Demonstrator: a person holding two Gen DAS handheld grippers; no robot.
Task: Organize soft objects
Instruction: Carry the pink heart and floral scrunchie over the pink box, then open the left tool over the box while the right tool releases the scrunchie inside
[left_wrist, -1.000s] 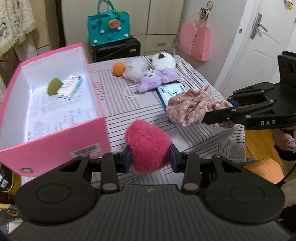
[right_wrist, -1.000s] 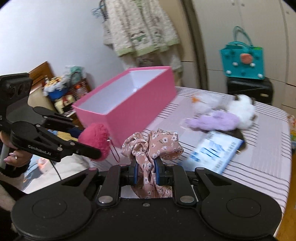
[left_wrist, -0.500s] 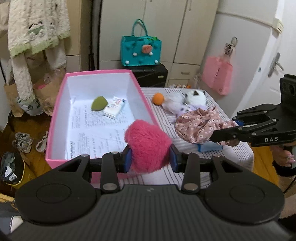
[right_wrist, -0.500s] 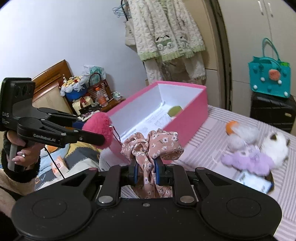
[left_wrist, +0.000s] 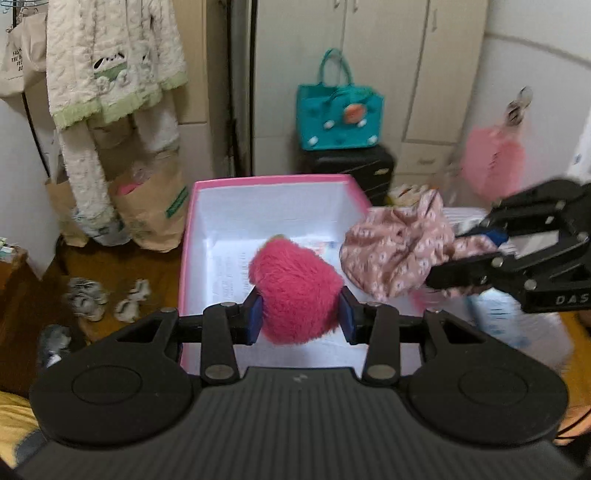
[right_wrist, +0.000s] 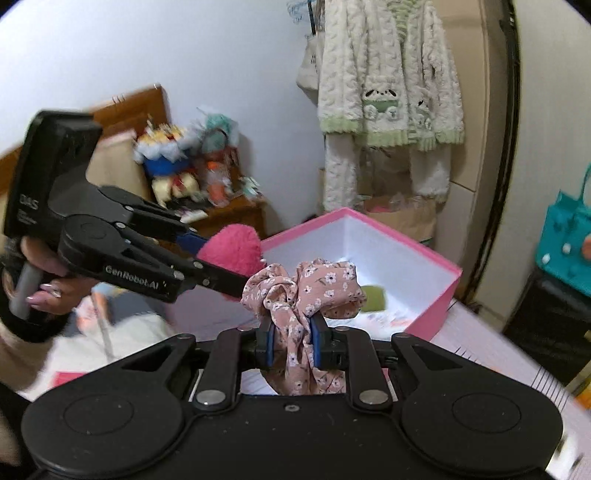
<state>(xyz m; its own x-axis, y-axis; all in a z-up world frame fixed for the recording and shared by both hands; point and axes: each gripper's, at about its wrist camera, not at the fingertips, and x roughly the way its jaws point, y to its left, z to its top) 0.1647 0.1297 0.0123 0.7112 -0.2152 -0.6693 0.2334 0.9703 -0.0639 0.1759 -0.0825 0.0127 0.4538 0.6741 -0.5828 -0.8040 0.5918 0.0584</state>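
My left gripper is shut on a fluffy pink pompom and holds it above the open pink box. My right gripper is shut on a floral pink scrunchie and holds it beside the box's right wall; the scrunchie also shows in the left wrist view. The right wrist view shows the pompom in the left gripper just left of the box. A green item lies inside the box.
The striped table carries the box. A teal bag sits on a black case behind. A white cardigan hangs at the left above paper bags. Shoes lie on the floor.
Both grippers have swung left and moved over the pink box with their loads. The plush toys on the table have left the views.
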